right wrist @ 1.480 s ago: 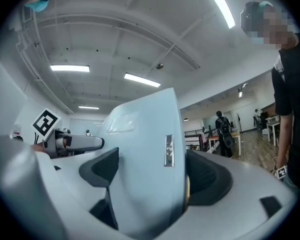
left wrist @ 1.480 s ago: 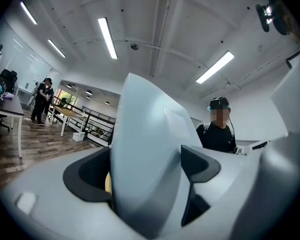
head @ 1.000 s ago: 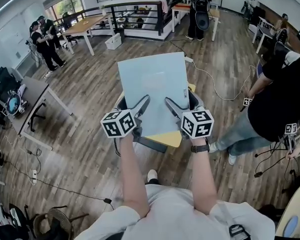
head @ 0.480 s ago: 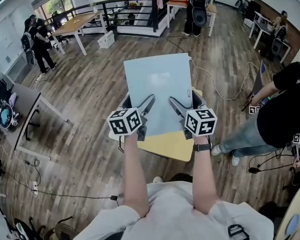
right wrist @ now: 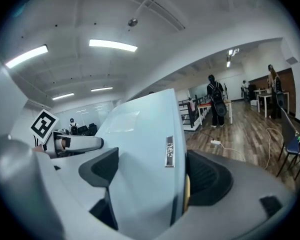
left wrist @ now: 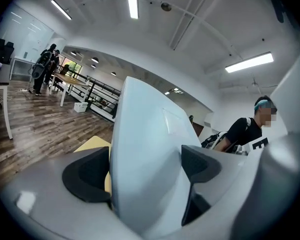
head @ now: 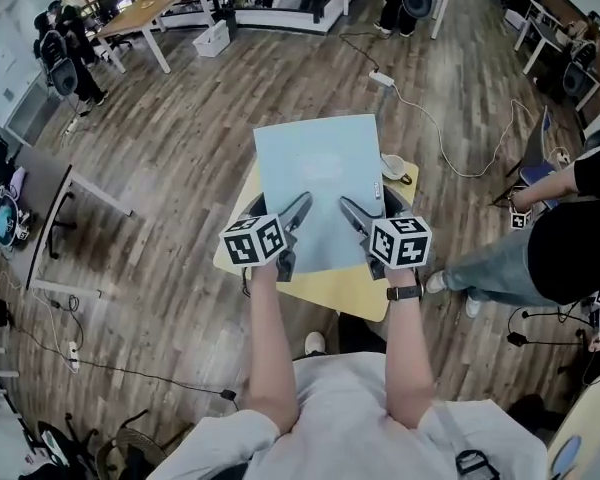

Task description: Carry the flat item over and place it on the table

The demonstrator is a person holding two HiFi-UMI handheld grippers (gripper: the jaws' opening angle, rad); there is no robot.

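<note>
A flat pale-blue folder [head: 318,183] is held level in front of me, above a small yellow table [head: 328,290]. My left gripper [head: 288,230] is shut on the folder's near left edge, and my right gripper [head: 360,230] is shut on its near right edge. In the left gripper view the folder [left wrist: 145,149] stands between the two dark pads, filling the gap. The right gripper view shows the folder [right wrist: 140,149] clamped the same way, with a small label on its spine. The folder hides most of the tabletop.
A mug [head: 392,166] sits on the yellow table's far right corner, beside the folder. A person in black [head: 570,238] stands close on my right. A white power strip and cable [head: 384,79] lie on the wood floor ahead. Desks stand at the left.
I have walked forward with the folder, and the yellow table now lies more fully beneath it. Both grippers keep the same hold. The room's far end has slid upward out of view.
</note>
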